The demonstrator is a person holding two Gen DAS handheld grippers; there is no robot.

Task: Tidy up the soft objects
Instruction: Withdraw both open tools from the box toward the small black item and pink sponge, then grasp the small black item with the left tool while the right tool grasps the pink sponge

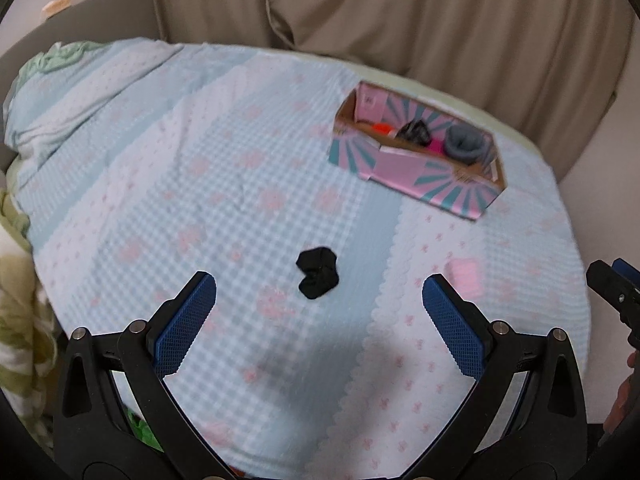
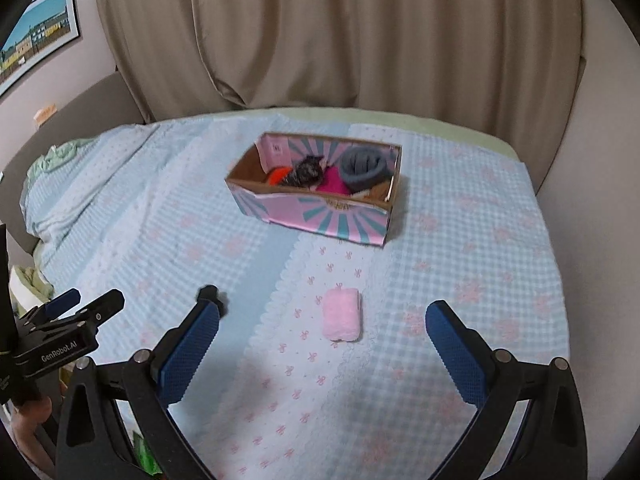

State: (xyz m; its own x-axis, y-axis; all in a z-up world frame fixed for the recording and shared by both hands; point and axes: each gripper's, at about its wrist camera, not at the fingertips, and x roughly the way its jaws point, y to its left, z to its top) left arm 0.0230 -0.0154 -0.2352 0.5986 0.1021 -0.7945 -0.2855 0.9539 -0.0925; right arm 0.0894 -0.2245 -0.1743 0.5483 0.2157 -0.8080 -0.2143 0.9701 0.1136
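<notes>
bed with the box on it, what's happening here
A person holds a two-finger gripper in each hand over a bedspread. The left gripper faces a black sock bundle, the right gripper a pink bundle. Both have jaws open and empty. The patterned box already holds several rolled bundles.

Both wrist cameras are looking forward and down along their own jaws, from above the near edge of the bed (image 1: pixel 240 184), toward the beige curtain (image 2: pixel 320 40) behind it. The left view is sitting further left, the right view further right. Both are taking in the patterned box (image 1: pixel 416 156) (image 2: pixel 316 188), the bedspread and the curtain, and each is catching the other gripper at its frame edge.
</notes>
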